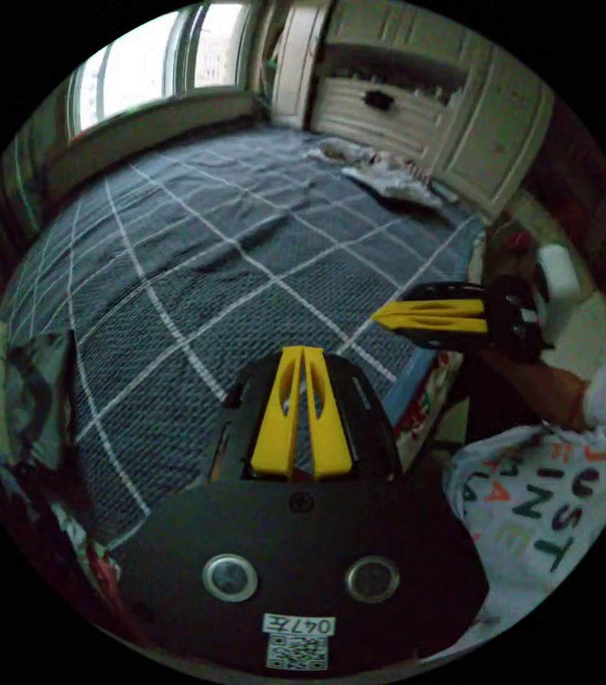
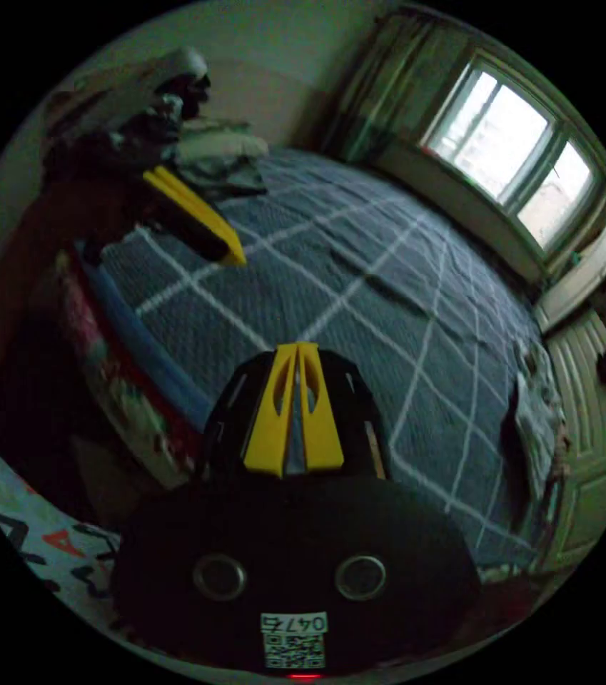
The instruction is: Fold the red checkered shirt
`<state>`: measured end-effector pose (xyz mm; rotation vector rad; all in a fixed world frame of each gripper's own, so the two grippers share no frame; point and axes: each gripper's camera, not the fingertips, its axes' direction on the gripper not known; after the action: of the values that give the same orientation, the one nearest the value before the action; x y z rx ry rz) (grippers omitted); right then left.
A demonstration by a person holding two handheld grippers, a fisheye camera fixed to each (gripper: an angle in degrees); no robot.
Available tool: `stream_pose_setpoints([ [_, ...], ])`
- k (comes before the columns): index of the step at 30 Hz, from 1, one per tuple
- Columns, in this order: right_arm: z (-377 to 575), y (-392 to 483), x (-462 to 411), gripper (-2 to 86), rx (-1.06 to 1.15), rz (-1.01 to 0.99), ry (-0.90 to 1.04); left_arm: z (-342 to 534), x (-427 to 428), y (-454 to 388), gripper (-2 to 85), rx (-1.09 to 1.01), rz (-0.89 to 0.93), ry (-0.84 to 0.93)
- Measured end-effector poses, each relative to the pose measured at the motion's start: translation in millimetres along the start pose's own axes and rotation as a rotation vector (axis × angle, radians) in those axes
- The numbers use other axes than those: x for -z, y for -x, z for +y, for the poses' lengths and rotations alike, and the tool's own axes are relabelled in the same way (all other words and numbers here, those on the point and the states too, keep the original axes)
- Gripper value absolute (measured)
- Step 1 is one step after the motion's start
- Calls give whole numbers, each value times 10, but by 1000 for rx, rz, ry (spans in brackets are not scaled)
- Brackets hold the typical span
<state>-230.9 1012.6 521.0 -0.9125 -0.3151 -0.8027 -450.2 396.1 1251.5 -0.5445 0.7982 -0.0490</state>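
A: Both your grippers are empty with the jaws closed together. The left gripper [image 1: 301,351] hangs over the near part of the bed [image 1: 195,235], and the right gripper [image 2: 297,347] is beside it near the bed's edge.

B: And the red checkered shirt?

A: I can't make it out. There's a pale crumpled heap of clothes [image 1: 381,171] at the far corner by the cupboards [image 1: 488,143], and another pile [image 2: 217,160] at the other end. It could be in either.

B: What could go wrong?

A: You may grab the wrong garment in this dim light. Both heaps are a long reach away, so you could drag other clothes along.
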Motion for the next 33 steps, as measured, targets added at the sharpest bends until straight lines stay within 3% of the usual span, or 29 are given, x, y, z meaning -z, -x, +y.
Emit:
stream_pose_setpoints([
  [4,781,-259,231,-8,-105,0,75,-430,-650,-983,-10,67,-243,166],
  [7,1281,-465,385,-6,-150,58,120,-565,-1140,-1666,-10,103,-230,298],
  [13,2070,-857,561,-4,-257,-96,155,-660,-1573,-2650,-10,172,-580,218],
  [16,2371,-1057,706,7,-300,-182,115,-775,-1717,-2841,-10,200,-563,221],
  [20,2779,-1348,837,54,-338,-467,67,-909,-1834,-2853,-10,336,-415,207],
  [24,3177,-1515,1039,2,-361,-342,55,-1085,-2049,-3084,-10,382,-403,213],
  [28,3435,-1685,1181,-1,-384,-336,91,-1271,-2322,-3494,-10,354,-525,217],
  [33,3845,-1885,1415,8,-482,-303,62,-1457,-2556,-3780,-10,378,-539,209],
])
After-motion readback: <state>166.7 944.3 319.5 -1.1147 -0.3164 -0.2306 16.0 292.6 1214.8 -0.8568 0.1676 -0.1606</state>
